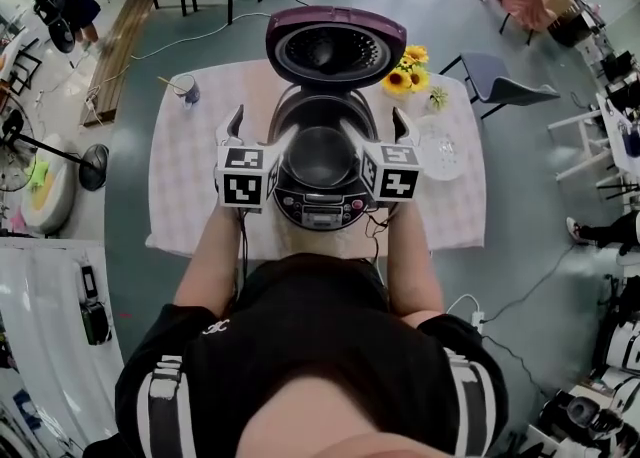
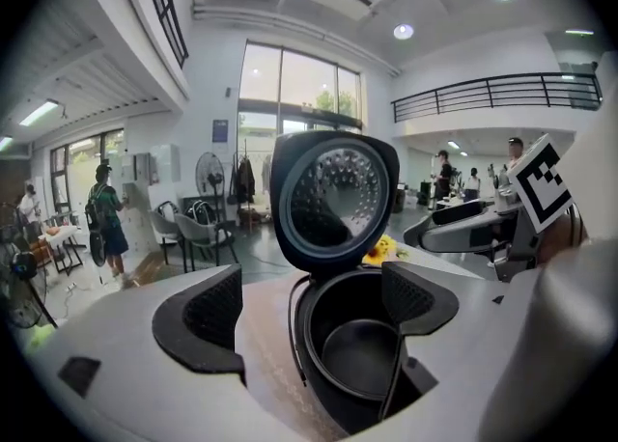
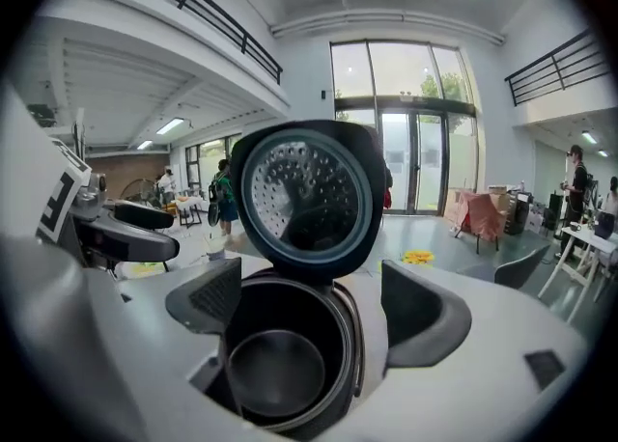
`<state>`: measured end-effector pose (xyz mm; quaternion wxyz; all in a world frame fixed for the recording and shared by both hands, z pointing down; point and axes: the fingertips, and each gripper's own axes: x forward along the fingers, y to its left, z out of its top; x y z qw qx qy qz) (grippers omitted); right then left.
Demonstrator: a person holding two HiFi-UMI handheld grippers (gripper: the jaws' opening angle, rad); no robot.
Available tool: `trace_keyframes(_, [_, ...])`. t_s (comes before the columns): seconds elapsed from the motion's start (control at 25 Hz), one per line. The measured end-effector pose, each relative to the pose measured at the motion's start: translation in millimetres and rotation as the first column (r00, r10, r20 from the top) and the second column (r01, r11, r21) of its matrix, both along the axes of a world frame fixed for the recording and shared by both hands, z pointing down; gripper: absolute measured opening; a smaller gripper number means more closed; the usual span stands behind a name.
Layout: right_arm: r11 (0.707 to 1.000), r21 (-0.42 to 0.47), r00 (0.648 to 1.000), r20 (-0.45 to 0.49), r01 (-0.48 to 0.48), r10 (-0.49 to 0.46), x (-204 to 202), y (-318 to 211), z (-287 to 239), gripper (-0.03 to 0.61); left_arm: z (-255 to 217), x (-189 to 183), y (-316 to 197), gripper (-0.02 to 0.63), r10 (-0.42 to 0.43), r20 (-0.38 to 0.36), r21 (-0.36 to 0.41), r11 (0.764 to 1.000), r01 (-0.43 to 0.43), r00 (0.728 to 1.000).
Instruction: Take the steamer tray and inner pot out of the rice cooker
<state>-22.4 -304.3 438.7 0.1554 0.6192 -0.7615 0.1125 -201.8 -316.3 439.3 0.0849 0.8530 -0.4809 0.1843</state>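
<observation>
— So, head view first: where's the cooker point(image 1: 322, 208)?

— Mid-table point(image 1: 190, 166), right in front of the person, lid point(image 1: 335, 46) swung up and back. The pot point(image 1: 320, 151) sits inside it, dark and round.

— And the tools?

— The left gripper point(image 1: 258, 128) flanks the cooker's left side and the right gripper point(image 1: 378, 128) its right, both level with the open mouth. Flowers point(image 1: 405, 71) lie behind the cooker on the right, a cup point(image 1: 187, 89) at the far left corner. A clear dish point(image 1: 440, 156) rests on the cloth right of the cooker; it may be the steamer tray, but it's too faint to say.

— Left gripper view?

— The left gripper point(image 2: 314, 305) is released, jaws wide, nothing pinched. Its right jaw hangs over the cooker's near-left rim, its left jaw over the cloth. The pot point(image 2: 362, 353) shows low inside the cooker, the lid point(image 2: 333, 199) upright behind. The right gripper point(image 2: 483, 228) shows across at the right edge.

— Right gripper view?

— A mirror of that. The right gripper point(image 3: 311, 305) is spread wide too, holding nothing. Its left jaw is above the rim, its right jaw outside over the table. The pot point(image 3: 275, 372) is seated in the cooker below, the lid point(image 3: 304, 194) stands behind it, and the left gripper point(image 3: 126, 228) is at the left.
</observation>
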Motion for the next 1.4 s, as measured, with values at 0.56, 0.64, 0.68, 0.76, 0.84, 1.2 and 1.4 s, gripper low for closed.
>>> trace_keyframes(0.56, [0.928, -0.372, 0.997, -0.081, -0.011, -0.020, 23, -16, 115, 0.425, 118, 10, -25, 0.430, 0.034, 0.174, -0.313, 0.950, 0.023, 0.984])
trace_keyframes(0.64, [0.911, -0.413, 0.997, -0.077, -0.016, -0.017, 26, -19, 126, 0.420, 128, 11, -28, 0.430, 0.036, 0.189, -0.341, 0.940, 0.031, 0.981])
trace_keyframes(0.68, [0.902, -0.431, 0.997, -0.080, -0.020, -0.016, 27, -20, 132, 0.414, 133, 10, -29, 0.430, 0.038, 0.196, -0.360, 0.932, 0.036, 0.980])
trace_keyframes(0.76, [0.885, -0.464, 0.995, -0.099, -0.030, -0.019, 30, -23, 143, 0.402, 143, 10, -34, 0.428, 0.039, 0.206, -0.389, 0.920, 0.045, 0.978])
trace_keyframes(0.84, [0.868, -0.495, 0.992, -0.121, -0.040, -0.023, 34, -26, 154, 0.393, 150, 8, -40, 0.426, 0.037, 0.220, -0.417, 0.907, 0.059, 0.975])
trace_keyframes(1.2, [0.783, -0.612, 0.987, -0.160, -0.108, 0.011, 51, -24, 187, 0.293, 178, 3, -33, 0.386, 0.101, 0.314, -0.548, 0.832, 0.093, 0.944])
trace_keyframes(1.4, [0.814, -0.571, 0.985, -0.174, -0.111, 0.012, 53, -36, 182, 0.216, 184, -2, -34, 0.322, 0.101, 0.340, -0.553, 0.826, 0.112, 0.935])
